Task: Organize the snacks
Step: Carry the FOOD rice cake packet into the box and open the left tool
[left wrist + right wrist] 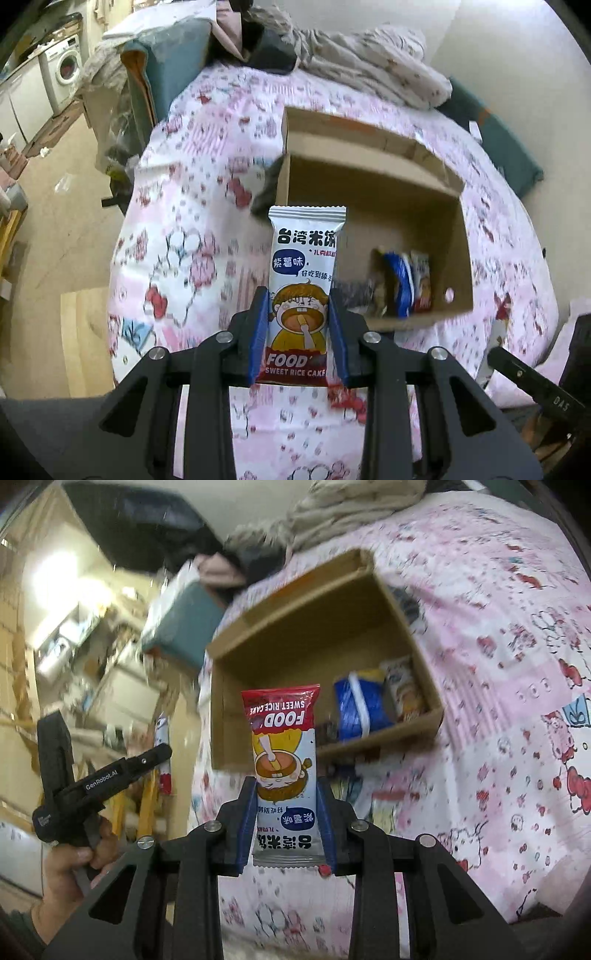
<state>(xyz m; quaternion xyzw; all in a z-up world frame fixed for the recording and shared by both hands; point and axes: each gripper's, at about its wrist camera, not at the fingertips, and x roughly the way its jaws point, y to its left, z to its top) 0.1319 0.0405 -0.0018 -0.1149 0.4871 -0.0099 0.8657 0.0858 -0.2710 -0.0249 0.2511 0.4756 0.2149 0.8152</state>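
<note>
My left gripper (297, 299) is shut on a white sweet rice cake packet (304, 266), held upright above the bed, just short of the open cardboard box (373, 173). My right gripper (284, 786) is shut on a second sweet rice cake packet (282, 746), held upside down in front of the same box (306, 627). Inside the box lie a blue snack packet (400, 284) and an orange-and-white one (421, 280); the right wrist view shows them too, the blue packet (360, 705) and the orange-and-white one (404, 688). The left gripper's body (92, 782) shows at the left of the right wrist view.
The box sits on a bed with a pink cartoon-print cover (192, 221). Crumpled bedding (376, 70) and teal cushions (170, 70) lie at the far end. The floor (62, 206) and a washing machine (66, 70) are to the left of the bed.
</note>
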